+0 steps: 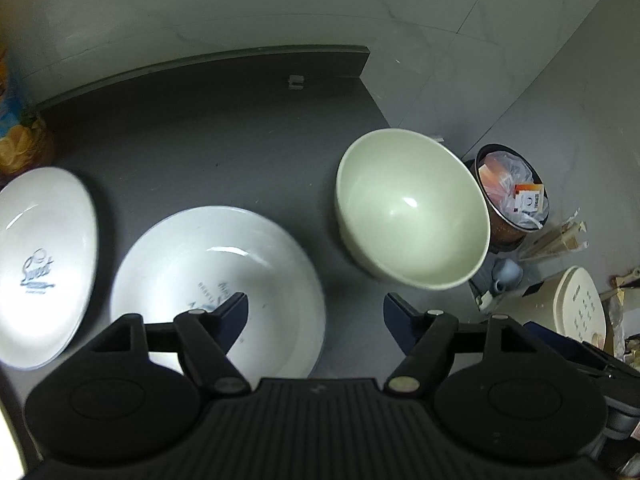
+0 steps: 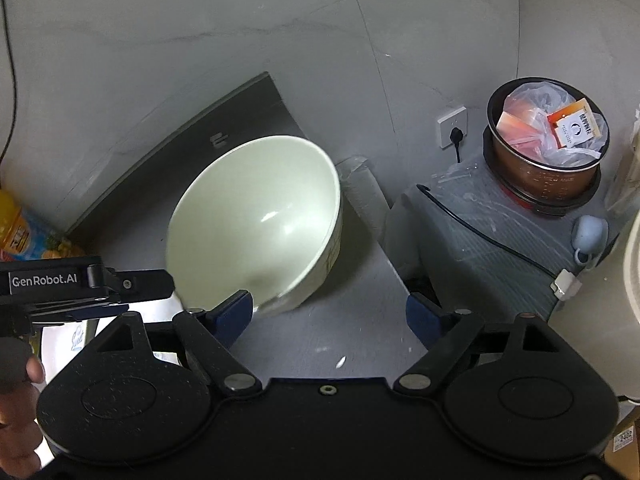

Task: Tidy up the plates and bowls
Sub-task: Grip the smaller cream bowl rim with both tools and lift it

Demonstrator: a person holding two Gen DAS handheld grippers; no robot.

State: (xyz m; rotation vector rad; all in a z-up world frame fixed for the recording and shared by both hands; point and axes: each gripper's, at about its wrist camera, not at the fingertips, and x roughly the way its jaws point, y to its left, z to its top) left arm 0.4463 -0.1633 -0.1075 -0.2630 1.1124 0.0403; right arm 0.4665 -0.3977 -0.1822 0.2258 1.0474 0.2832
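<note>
A pale green bowl (image 1: 412, 208) stands near the right edge of the grey table (image 1: 220, 148). A white deep plate (image 1: 216, 280) with blue print sits left of it, and a second white plate (image 1: 40, 268) marked "Sweet" lies at the far left. My left gripper (image 1: 316, 312) is open and empty, hovering above the near table edge between the deep plate and the bowl. My right gripper (image 2: 330, 312) is open and empty; its left fingertip (image 2: 234, 312) is at the near rim of the same bowl (image 2: 256, 224). The left gripper's body (image 2: 80, 284) shows at the left.
A snack bag (image 1: 20, 140) lies at the table's far left. Right of the table, on lower ground, stand a pot lined with a plastic bag of rubbish (image 2: 548, 144), a cream appliance (image 1: 576, 308) and a wall socket (image 2: 452, 126). A wall backs the table.
</note>
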